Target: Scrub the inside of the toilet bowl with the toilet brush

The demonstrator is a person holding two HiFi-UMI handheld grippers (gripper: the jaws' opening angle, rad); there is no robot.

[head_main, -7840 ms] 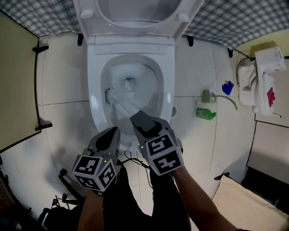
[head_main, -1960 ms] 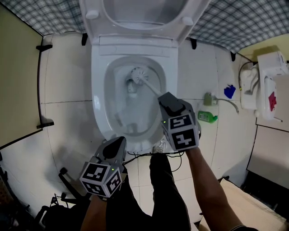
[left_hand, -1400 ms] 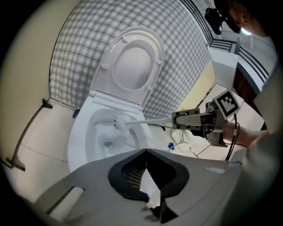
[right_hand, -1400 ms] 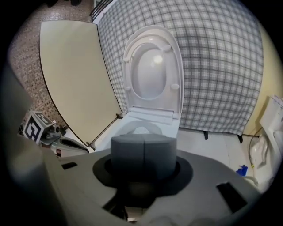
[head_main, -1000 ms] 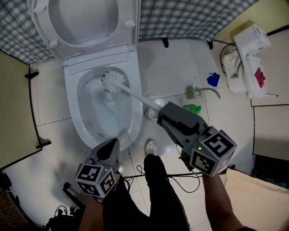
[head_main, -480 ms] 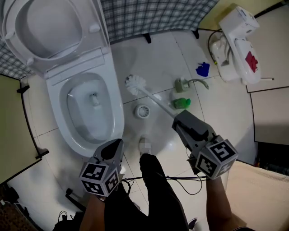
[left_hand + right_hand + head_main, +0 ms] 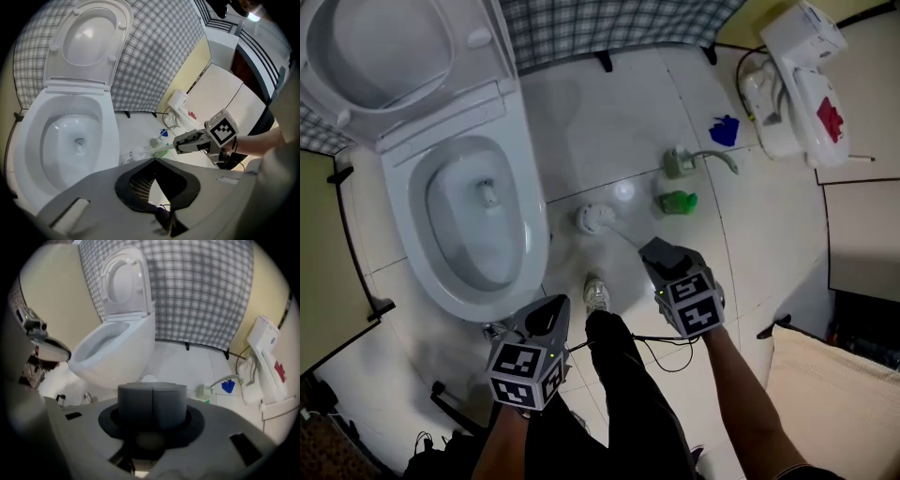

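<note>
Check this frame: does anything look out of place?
The brush is outside the bowl: its head is down at the floor beside it, handle in the right gripper. Odd for scrubbing. Nothing looks spilled or broken.

I can read no words, brand names or numbers anywhere. I see only black-and-white square markers on the cubes of my left hand-held gripper [image 7: 551, 307] and right hand-held gripper [image 7: 654, 251], and an illegible red mark [image 7: 830, 120] on the white plastic wall unit [image 7: 797, 52]
</note>
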